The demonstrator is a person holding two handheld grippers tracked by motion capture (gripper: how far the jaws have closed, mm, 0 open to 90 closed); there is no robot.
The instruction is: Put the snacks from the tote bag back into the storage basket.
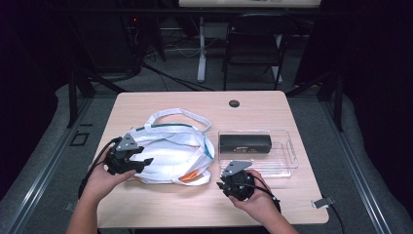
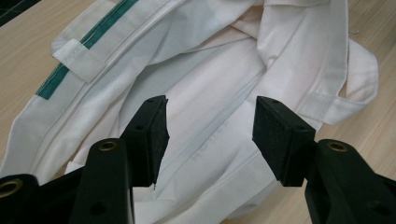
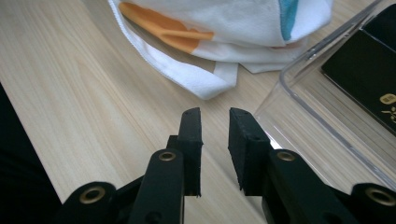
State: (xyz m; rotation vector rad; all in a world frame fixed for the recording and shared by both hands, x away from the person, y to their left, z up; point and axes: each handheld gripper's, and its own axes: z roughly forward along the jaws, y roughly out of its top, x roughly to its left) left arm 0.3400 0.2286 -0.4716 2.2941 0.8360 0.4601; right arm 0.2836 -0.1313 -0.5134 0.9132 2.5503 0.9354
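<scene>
No legible text on anything

White cloth bag [image 1: 168, 155], crumpled, table centre-left

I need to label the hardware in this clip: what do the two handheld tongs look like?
Both the left tongs and right tongs are black, each topped by a grey three-cornered plate and trailing a black cable. Their jaws end in flat, rough black pads, with brass-coloured rings at the pivots. The forearms are bare, no sleeves.

Overhead light falls bright on the table [image 1: 146, 204] while the room behind sinks dark; close views stay sharp
</scene>
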